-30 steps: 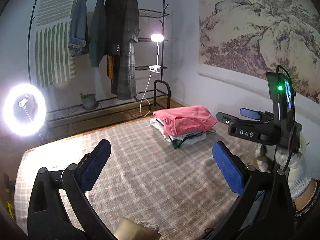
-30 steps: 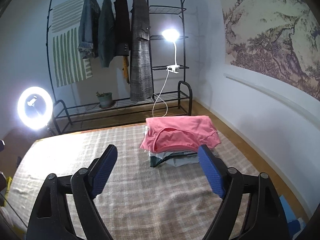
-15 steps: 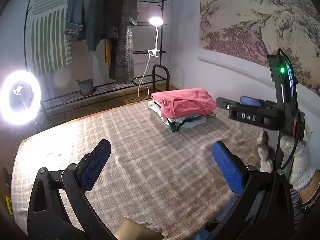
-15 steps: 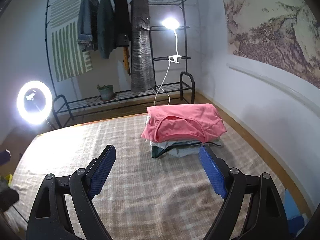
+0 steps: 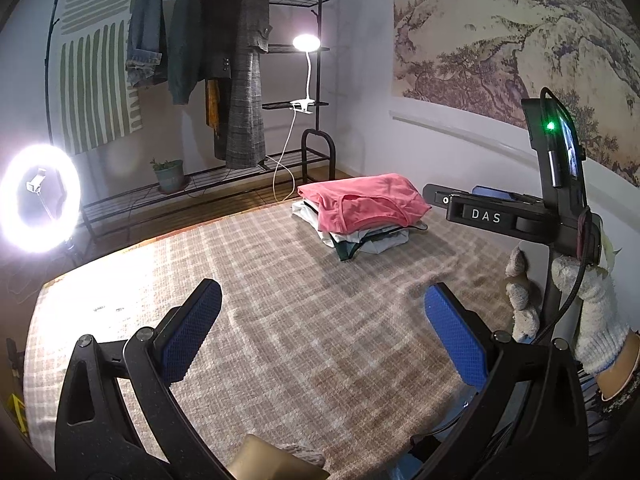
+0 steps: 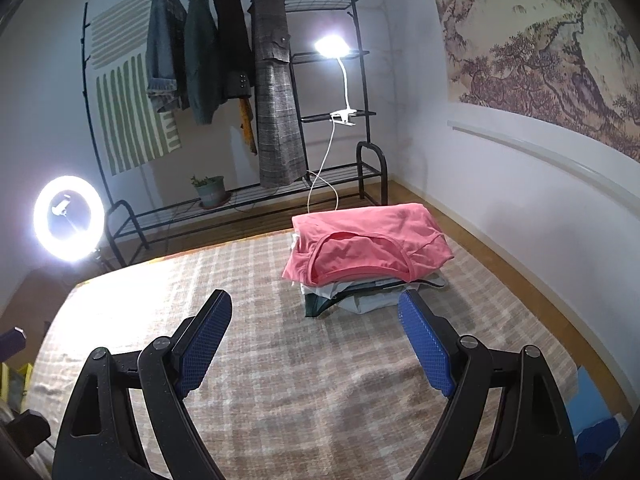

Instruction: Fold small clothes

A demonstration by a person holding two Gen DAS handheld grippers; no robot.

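Note:
A stack of folded small clothes (image 5: 360,220) (image 6: 364,264) rests on the far right part of the checked cloth, with a pink top (image 6: 368,240) uppermost and white and dark green pieces beneath. My left gripper (image 5: 320,320) stands open above the bare cloth, well short of the stack, nothing between its blue pads. My right gripper (image 6: 316,328) is open too, its right pad (image 6: 424,344) just in front of the stack's near edge without touching it. In the left wrist view the right gripper's body (image 5: 512,216), held by a gloved hand (image 5: 592,312), hovers right of the stack.
The checked cloth (image 5: 280,300) (image 6: 300,380) covers the work surface. A ring light (image 5: 38,198) glares at the left edge. Behind stand a black clothes rack (image 6: 240,92) with hanging coats, a clip lamp (image 6: 332,46) and a potted plant (image 6: 210,190). A tan object (image 5: 272,460) lies at the near edge.
The left wrist view has dipped, so the clothes stack and rack sit higher in it than before. The right wrist view shifted only slightly. Both grippers stayed open.

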